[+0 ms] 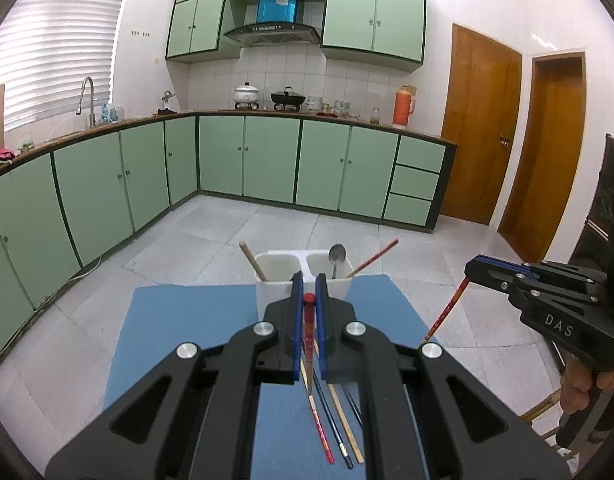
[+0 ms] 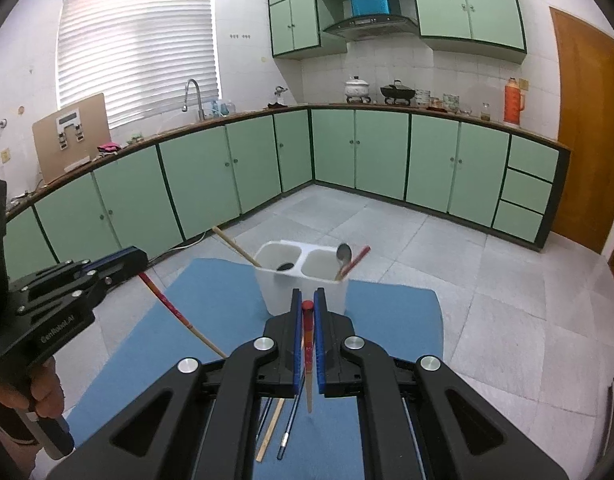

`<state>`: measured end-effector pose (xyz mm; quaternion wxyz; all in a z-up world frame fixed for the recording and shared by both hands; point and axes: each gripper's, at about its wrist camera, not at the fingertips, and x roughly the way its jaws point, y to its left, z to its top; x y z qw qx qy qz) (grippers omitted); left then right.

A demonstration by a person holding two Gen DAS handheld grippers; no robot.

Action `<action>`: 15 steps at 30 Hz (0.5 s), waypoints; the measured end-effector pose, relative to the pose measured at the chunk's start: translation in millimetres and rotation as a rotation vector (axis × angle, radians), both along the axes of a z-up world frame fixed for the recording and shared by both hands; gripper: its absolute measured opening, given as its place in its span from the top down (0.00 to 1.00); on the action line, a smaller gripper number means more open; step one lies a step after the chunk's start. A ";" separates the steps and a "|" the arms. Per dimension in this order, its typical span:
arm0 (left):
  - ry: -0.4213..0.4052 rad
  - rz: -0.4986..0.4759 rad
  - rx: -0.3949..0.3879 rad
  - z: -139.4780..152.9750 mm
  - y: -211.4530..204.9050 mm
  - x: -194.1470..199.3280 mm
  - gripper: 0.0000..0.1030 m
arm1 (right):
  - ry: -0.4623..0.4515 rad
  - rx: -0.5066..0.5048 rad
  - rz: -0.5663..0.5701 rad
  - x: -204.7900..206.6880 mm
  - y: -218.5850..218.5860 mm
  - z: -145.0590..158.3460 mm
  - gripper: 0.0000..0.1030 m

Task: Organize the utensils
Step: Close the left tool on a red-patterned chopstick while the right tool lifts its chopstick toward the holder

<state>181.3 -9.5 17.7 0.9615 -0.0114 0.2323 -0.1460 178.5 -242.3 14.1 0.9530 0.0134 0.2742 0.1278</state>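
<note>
A white two-compartment holder [image 1: 275, 292] [image 2: 275, 292] stands at the far end of a blue mat [image 1: 179, 340] [image 2: 155, 360]. Its left cup holds a wooden chopstick [image 1: 251, 260] [image 2: 235, 246]. Its right cup holds a metal spoon [image 1: 337, 258] [image 2: 343, 254] and a red chopstick [image 1: 375, 256] [image 2: 357, 258]. My left gripper [image 1: 308, 280] [image 2: 141, 258] is shut on a red chopstick [image 1: 308, 320] [image 2: 175, 312], above the mat and short of the holder. My right gripper [image 2: 307, 294] [image 1: 469, 268] is shut on another red chopstick [image 2: 307, 320] [image 1: 447, 312]. Several loose chopsticks [image 1: 339, 428] [image 2: 271, 428] lie on the mat below.
A hand [image 1: 579, 392] grips the right tool's handle, and another hand [image 2: 39, 392] grips the left one. Green base cabinets [image 1: 267, 160] [image 2: 379, 152] line the far walls across a grey tiled floor. A wooden door [image 1: 479, 128] stands at the right.
</note>
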 end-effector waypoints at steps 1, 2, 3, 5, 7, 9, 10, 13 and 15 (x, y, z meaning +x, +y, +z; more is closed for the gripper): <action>-0.012 0.001 -0.003 4.3 0.9 0.5 0.95 | -0.009 -0.001 0.002 1.4 0.3 4.3 0.95; -0.019 0.003 -0.005 6.8 0.6 -0.2 0.95 | -0.016 -0.001 0.003 3.4 0.3 8.4 0.95; -0.030 0.004 -0.007 11.1 1.1 0.5 0.95 | -0.025 0.001 0.005 4.7 0.3 12.6 0.95; -0.056 0.006 -0.009 21.6 1.8 2.5 0.95 | -0.048 0.006 0.009 8.3 -0.7 24.2 0.95; -0.085 0.010 -0.011 32.5 1.8 5.3 0.95 | -0.070 0.008 0.010 12.7 -2.5 34.9 0.95; -0.113 0.014 -0.015 44.4 1.3 9.2 0.95 | -0.095 0.009 0.008 18.2 -2.5 46.1 0.94; -0.124 0.017 -0.015 48.8 0.4 10.9 0.95 | -0.106 0.015 0.008 21.8 -3.1 52.1 0.95; -0.167 0.025 -0.022 64.3 -2.9 17.1 0.95 | -0.134 0.026 0.008 31.3 -3.2 65.3 0.95; -0.193 0.028 -0.030 74.9 -5.8 22.5 0.95 | -0.151 0.031 0.007 38.4 -2.6 73.1 0.95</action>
